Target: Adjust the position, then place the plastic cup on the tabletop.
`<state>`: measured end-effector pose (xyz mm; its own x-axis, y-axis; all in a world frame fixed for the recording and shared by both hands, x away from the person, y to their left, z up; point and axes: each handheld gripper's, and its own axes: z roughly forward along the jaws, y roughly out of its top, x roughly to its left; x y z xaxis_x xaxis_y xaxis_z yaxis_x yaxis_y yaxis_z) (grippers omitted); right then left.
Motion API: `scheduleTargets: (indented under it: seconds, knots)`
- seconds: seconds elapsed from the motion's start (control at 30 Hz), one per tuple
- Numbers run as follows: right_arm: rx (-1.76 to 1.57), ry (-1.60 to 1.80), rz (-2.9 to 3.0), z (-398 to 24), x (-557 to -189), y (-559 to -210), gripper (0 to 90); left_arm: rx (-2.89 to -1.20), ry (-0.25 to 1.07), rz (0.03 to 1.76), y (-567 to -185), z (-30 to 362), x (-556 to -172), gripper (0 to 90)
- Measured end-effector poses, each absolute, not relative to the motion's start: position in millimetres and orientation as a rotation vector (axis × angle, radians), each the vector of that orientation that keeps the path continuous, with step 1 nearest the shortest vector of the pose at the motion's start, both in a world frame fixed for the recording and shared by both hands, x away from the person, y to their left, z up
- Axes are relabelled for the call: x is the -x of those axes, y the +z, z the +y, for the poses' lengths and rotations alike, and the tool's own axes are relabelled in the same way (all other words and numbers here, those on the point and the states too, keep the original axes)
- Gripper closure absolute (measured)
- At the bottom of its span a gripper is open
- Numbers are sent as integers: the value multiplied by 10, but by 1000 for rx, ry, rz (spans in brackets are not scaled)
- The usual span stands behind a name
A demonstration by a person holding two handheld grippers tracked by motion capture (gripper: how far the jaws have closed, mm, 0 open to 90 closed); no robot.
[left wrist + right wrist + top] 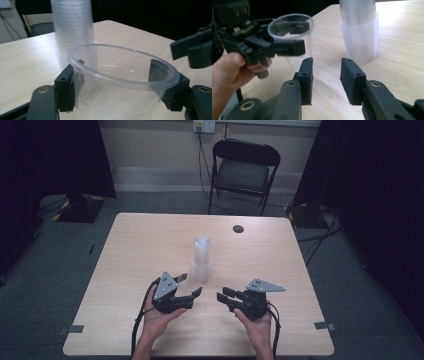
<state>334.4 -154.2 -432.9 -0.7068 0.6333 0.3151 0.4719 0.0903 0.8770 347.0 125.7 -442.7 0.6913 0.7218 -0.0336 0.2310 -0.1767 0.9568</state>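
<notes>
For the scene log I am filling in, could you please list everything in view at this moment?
Single cup: one, clear plastic, clamped between the left gripper's jaws.
Cup stack: one, clear, upright mid-table.
Table: one, light wood.
Round cap: one, dark, far side of tabletop.
Folding chair: one, black, beyond the table.
Tape marks: two, grey, near corners.
Left gripper: black, holding the single cup.
Right gripper: black, jaws apart, nothing between them.
Hands: two, at near edge.
</notes>
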Motion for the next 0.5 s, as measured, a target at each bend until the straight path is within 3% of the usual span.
scheduleTargets:
  seconds: [0.5]
  knots:
    - [-1167, 1654, 2172, -1612, -3291, -4411, 628, -1679, 633, 862, -4343, 1529, -3656, 285]
